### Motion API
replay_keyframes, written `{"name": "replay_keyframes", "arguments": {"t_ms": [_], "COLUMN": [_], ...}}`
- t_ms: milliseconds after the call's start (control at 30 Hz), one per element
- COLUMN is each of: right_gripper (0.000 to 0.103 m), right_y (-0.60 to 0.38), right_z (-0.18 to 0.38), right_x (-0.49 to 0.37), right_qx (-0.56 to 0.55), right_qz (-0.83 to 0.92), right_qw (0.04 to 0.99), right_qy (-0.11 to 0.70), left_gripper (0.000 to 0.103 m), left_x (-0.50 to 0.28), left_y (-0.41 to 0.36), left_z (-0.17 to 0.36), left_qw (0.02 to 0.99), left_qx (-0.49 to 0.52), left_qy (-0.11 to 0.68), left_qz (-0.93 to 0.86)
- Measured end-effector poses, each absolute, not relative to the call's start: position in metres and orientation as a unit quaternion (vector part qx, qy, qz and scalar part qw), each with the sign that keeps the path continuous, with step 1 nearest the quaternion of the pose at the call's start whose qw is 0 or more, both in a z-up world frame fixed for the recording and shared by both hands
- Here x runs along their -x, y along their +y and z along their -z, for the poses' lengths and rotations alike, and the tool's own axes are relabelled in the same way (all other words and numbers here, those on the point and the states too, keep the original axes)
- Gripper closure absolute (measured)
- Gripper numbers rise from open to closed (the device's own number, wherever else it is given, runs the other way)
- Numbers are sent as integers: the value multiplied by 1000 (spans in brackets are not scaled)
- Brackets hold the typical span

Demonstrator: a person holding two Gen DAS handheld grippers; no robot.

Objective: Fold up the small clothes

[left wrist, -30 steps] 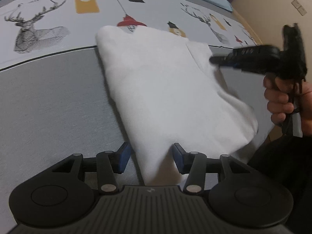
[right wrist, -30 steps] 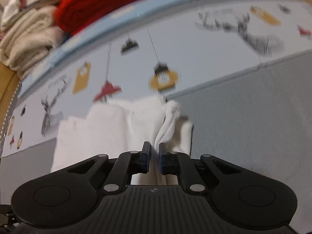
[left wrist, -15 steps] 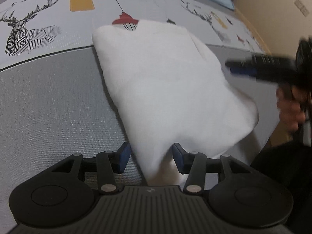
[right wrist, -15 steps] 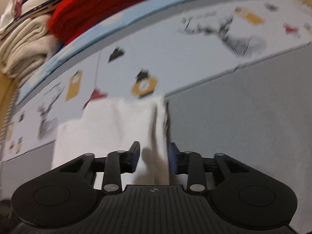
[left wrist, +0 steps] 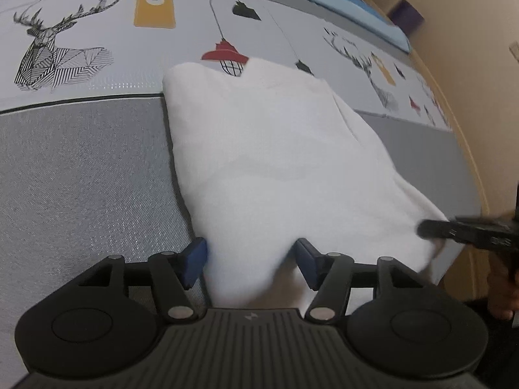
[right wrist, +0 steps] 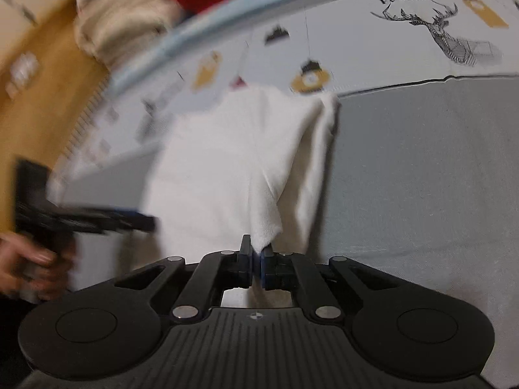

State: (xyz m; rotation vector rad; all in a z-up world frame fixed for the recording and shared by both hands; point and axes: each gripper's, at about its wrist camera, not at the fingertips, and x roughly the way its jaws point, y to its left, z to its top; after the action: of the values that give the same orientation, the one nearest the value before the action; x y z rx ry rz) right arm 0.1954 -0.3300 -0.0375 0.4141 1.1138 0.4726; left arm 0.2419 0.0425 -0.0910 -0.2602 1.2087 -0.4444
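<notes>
A small white garment (left wrist: 275, 162) lies folded on the grey and patterned mat (left wrist: 81, 168). My left gripper (left wrist: 248, 261) is open, its blue pads on either side of the garment's near corner, cloth lying between them. In the right wrist view my right gripper (right wrist: 258, 259) is shut on a near corner of the white garment (right wrist: 227, 168), which is lifted into a ridge. The right gripper also shows in the left wrist view (left wrist: 467, 230) at the garment's right edge. The left gripper shows blurred in the right wrist view (right wrist: 84, 218) at the left.
The mat's far half carries deer and lamp prints (left wrist: 61, 55). A stack of folded red and cream clothes (right wrist: 136, 6) lies beyond the mat's blue edge. A wooden floor (right wrist: 42, 103) and a beige wall (left wrist: 470, 32) border the mat.
My right gripper opened, moved down toward the garment's near right corner, and has shut on it. The left gripper stayed open around the near corner. The right wrist view swung left.
</notes>
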Motion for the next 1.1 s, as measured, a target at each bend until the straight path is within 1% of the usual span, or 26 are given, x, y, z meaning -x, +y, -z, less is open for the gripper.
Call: {"name": "replay_keyframes", "arguments": {"t_ms": [67,167,200,267,300,333,367,400,433,467,500,800,967,1000,1067,1100], "right_gripper": [100,99,99,93,91,87,80,75,64,57,57,57,57,60,77,79], "right_y": [-342,-340,-336,-336,-339,-342,-346,-350,-353,-353,-353,-311,-310,-309,-307,-306], "right_z": [41,68,72,68,63,57,52,48,45,44,44,72,86,87,88,88], "right_x": [-192,-189,-188,-189,-191,-196,-199,-201,-204,-208,-212,-252,-265,-267,-270,-271], "right_qx": [-210,-145,-126,-126,-135,-153,-171,-189,-204,-212,-215,-199,-235,-239,-246,-246], "right_qz": [-214,-170,-166,-165,-161,-155,-152,-148,-137,-125,-116,-67,-41,-40,-47,-49], "right_qw": [792,763,757,765,773,784,791,797,805,810,814,802,792,792,791,794], "right_qy": [531,607,619,610,598,581,568,553,540,532,528,560,562,561,558,554], "left_gripper": [37,33,32,31,32,32,33,33,33,33,33,33,34,37,44,53], "left_x": [-243,-243,-243,-243,-244,-246,-248,-250,-252,-255,-257,-284,-295,-297,-299,-301], "left_y": [43,39,36,32,32,33,33,36,39,43,46,53,52,52,49,47], "left_z": [91,98,102,105,104,102,99,96,94,93,93,107,120,121,121,122], "left_qw": [789,778,772,767,767,768,770,774,777,780,782,782,777,779,781,784], "left_qx": [130,107,96,82,83,88,97,107,120,132,143,196,206,207,204,199], "left_qy": [564,582,592,601,600,597,592,586,579,574,571,569,573,570,568,566], "left_qz": [207,210,210,210,211,214,216,217,216,212,206,164,157,158,160,160]}}
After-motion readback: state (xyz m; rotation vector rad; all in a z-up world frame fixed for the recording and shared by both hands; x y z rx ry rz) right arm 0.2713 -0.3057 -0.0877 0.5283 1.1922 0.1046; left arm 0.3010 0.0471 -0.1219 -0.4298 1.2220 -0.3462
